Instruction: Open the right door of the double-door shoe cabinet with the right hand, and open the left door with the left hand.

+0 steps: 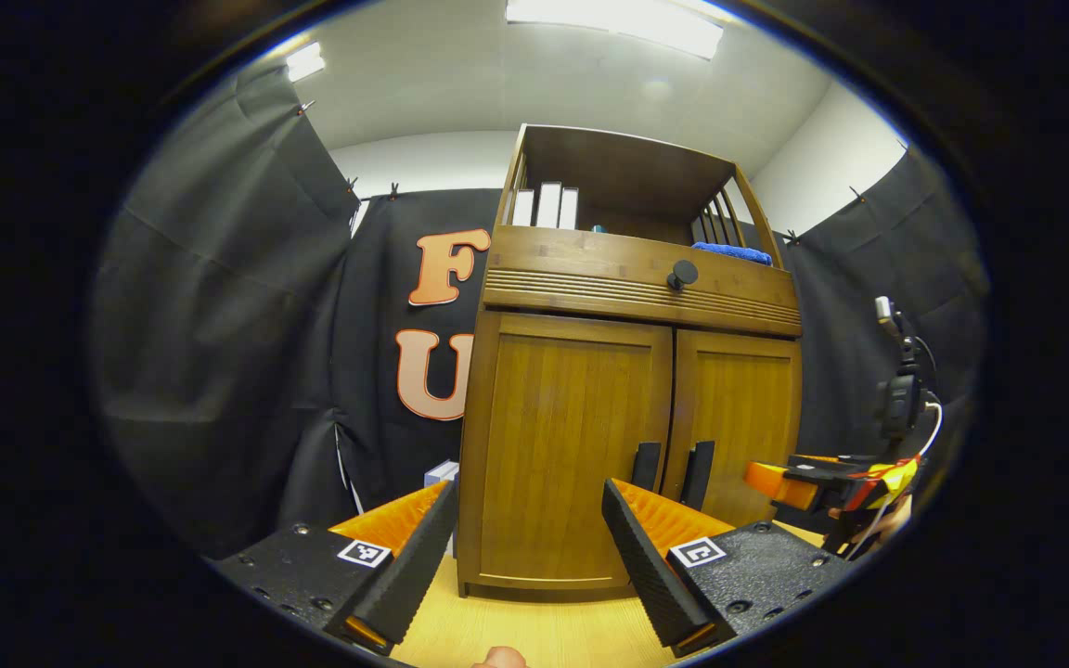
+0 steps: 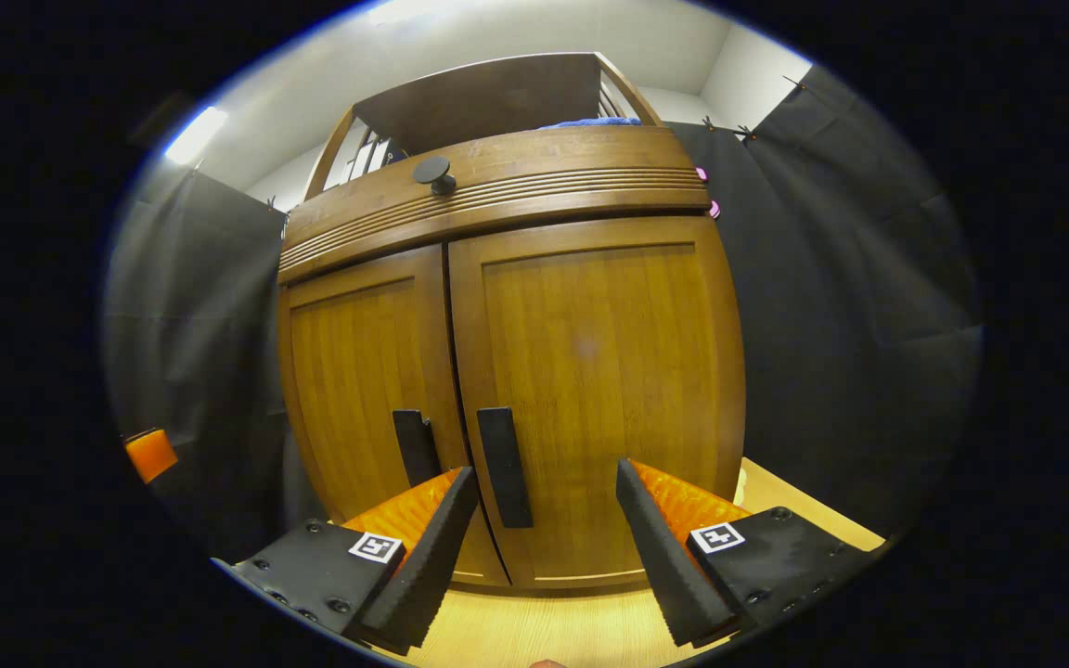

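The wooden shoe cabinet [image 1: 632, 297] stands on a light wood surface with both doors shut. In the left gripper view my left gripper [image 1: 528, 494] is open, held a little way off in front of the left door [image 1: 572, 455]. The two dark vertical handles [image 1: 646, 466] [image 1: 700, 473] sit side by side at the centre seam. My right gripper [image 1: 804, 482] shows at the right of that view, level with the handles. In the right gripper view it [image 2: 544, 475] is open close to the right door [image 2: 599, 371], whose handle [image 2: 504, 467] stands just inside its left finger. The left door's handle [image 2: 416, 447] is beside it.
A drawer front with a round dark knob [image 1: 682, 275] runs above the doors. The open shelf on top holds white upright items [image 1: 548, 206] and a blue cloth [image 1: 732, 252]. A small pale box [image 1: 442, 473] sits left of the cabinet. Black cloth walls surround the booth.
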### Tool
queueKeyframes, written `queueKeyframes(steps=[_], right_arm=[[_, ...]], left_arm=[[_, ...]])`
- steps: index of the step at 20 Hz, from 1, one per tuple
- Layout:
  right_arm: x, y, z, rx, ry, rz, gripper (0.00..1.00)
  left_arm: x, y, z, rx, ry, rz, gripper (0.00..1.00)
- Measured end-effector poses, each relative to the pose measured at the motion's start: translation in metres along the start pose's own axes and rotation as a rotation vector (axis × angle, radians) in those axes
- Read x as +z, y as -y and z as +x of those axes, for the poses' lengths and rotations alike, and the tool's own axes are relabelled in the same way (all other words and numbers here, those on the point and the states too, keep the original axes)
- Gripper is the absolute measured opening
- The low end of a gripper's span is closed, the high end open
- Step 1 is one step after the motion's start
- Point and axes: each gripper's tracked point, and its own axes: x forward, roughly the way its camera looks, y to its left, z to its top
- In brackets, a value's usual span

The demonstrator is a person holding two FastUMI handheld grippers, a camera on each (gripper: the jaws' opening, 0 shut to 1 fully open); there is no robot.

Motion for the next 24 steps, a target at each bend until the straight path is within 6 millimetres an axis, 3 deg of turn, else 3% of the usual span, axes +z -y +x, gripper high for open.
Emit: queueKeyframes(steps=[4, 5, 6, 10, 12, 14, 15, 19, 20, 24], right_arm=[[-0.015, -0.014, 0.042, -0.014, -0.034, -0.012, 0.98], [-0.02, -0.016, 0.051, -0.015, -0.041, -0.014, 0.89], [-0.022, -0.017, 0.059, -0.021, -0.048, -0.015, 0.89], [-0.037, -0.024, 0.078, -0.026, -0.077, -0.021, 0.89], [-0.042, -0.029, 0.086, -0.028, -0.09, -0.02, 0.99], [-0.044, -0.028, 0.093, -0.031, -0.095, -0.024, 0.75], [-0.045, -0.027, 0.095, -0.033, -0.097, -0.03, 0.74], [-0.047, -0.027, 0.097, -0.003, -0.119, -0.011, 0.53], [-0.049, -0.026, 0.097, 0.01, -0.132, -0.006, 0.41], [-0.048, -0.024, 0.074, 0.043, -0.124, -0.027, 0.41]], left_arm=[[-0.006, -0.012, -0.005, 0.016, -0.02, 0.0, 0.94], [-0.006, -0.015, -0.005, 0.022, -0.023, 0.006, 0.94], [-0.006, -0.02, -0.006, 0.032, -0.024, 0.014, 0.92], [0.0, -0.033, -0.013, 0.071, -0.006, 0.042, 0.94], [0.001, -0.034, -0.015, 0.074, -0.002, 0.044, 0.94], [0.0, -0.035, -0.017, 0.076, -0.007, 0.04, 0.92], [0.0, -0.033, -0.017, 0.074, -0.01, 0.038, 0.92], [-0.001, -0.028, -0.016, 0.069, -0.018, 0.032, 0.94], [0.0, -0.028, -0.015, 0.074, -0.017, 0.031, 0.94], [-0.004, -0.021, -0.01, 0.07, -0.026, 0.008, 0.92]])
